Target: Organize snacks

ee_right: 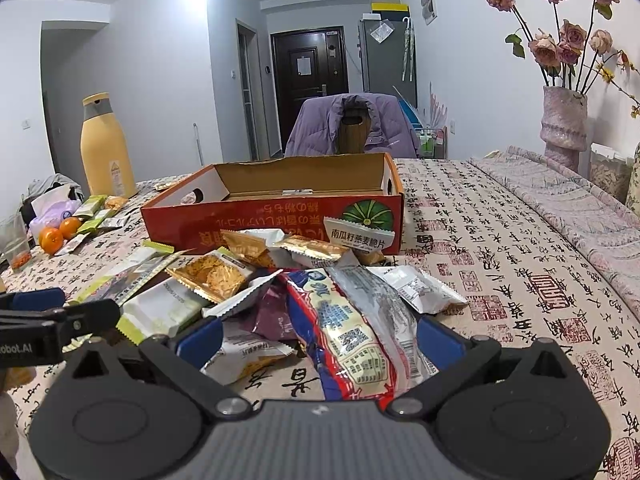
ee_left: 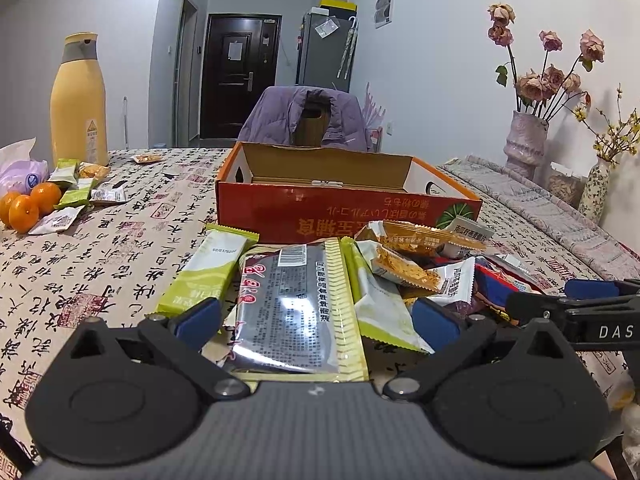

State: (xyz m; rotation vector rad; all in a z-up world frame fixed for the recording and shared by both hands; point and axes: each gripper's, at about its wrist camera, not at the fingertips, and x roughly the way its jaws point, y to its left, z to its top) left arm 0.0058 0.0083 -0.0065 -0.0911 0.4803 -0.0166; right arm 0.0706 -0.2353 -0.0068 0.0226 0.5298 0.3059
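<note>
Snack packets (ee_left: 360, 276) lie heaped mid-table, just before the empty orange box (ee_right: 280, 216). Left gripper (ee_left: 316, 320) gapes over a silver packet (ee_left: 292, 308); right gripper (ee_right: 320, 336) gapes over a red-and-blue one (ee_right: 352, 340). Only the right view shows the clear cup (ee_right: 16, 240) at the table's left edge.

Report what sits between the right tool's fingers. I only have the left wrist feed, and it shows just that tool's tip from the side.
Observer: The right tool is open, with a blue pad on either side of a long red, blue and silver packet that lies lengthwise toward the orange box.
Operator: Check past the oranges at the table's far side too.
Observer: A clear glass stands just beside them, with something orange-red at its bottom. Your view cuts it off.
</note>
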